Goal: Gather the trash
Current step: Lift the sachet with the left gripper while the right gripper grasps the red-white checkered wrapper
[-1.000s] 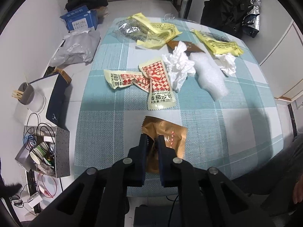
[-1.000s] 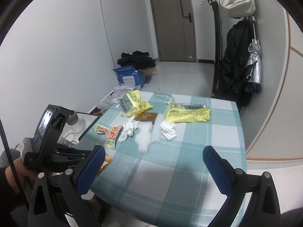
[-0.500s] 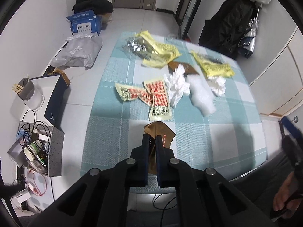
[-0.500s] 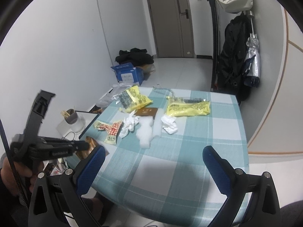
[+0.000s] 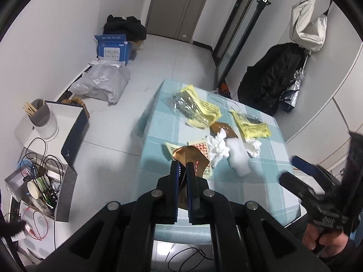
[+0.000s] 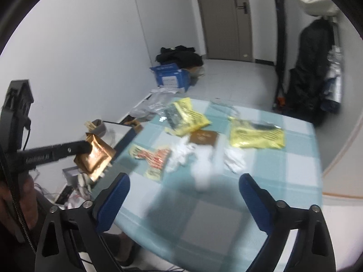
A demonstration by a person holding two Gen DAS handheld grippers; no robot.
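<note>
White walls [image 6: 95,52] enclose a small room with a pale grey tiled floor [image 5: 163,63]. A grey-brown door [image 6: 224,15] stands shut at the far end. A table with a teal-and-white checked cloth [image 6: 226,215] fills the middle. A dark coat [image 5: 272,77] and a cream bag [image 5: 308,27] hang on the right wall. On the floor by the left wall lie a blue box [image 5: 112,48] and a grey plastic sack [image 5: 102,83].

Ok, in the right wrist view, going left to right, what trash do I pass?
Gold wrapper held in the left gripper → red-patterned sauce packet → brown packet → yellow bag.
</note>
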